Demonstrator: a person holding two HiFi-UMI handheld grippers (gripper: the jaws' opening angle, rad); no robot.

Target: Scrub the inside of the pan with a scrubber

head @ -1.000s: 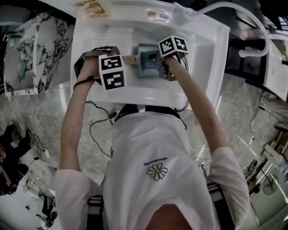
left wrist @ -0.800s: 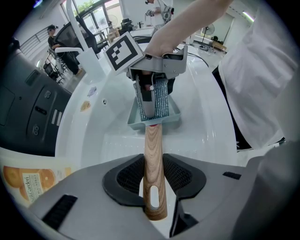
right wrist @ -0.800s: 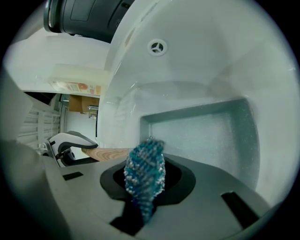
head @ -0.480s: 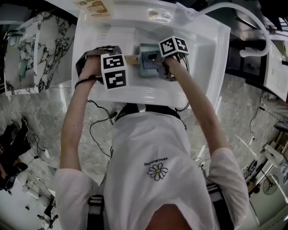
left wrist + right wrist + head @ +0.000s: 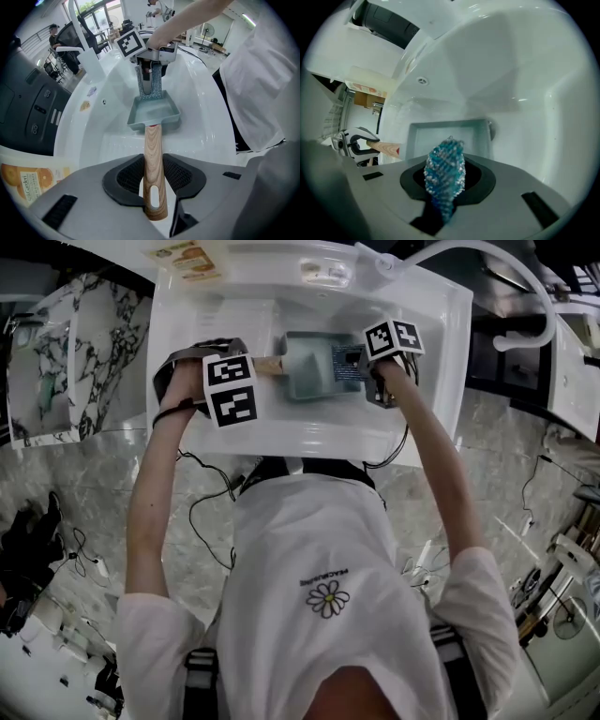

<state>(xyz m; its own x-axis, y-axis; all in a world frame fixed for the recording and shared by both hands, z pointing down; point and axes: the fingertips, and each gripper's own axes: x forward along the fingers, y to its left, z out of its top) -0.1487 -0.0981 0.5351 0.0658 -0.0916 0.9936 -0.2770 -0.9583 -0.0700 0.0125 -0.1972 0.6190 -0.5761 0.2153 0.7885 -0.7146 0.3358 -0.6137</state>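
A pale teal rectangular pan (image 5: 309,369) lies in the white sink (image 5: 412,418), its wooden handle (image 5: 268,365) pointing left. My left gripper (image 5: 153,176) is shut on that handle (image 5: 153,154); the pan (image 5: 154,112) sits level straight ahead of it. My right gripper (image 5: 445,180) is shut on a blue and silver mesh scrubber (image 5: 445,168). The scrubber (image 5: 348,362) sits at the pan's right end, and from the left gripper view it (image 5: 151,84) hangs down into the pan's far end. Whether it touches the pan floor (image 5: 450,136) I cannot tell.
High sink walls surround the pan on all sides. A curved white faucet hose (image 5: 525,292) arches over the sink's far right corner. A printed packet (image 5: 187,257) lies on the far ledge. A marble counter (image 5: 75,343) stands to the left. People stand in the background (image 5: 56,37).
My right gripper has carried the scrubber to the right, from the pan's middle to its right end, uncovering more of the pan floor. The left gripper and handle have stayed put.
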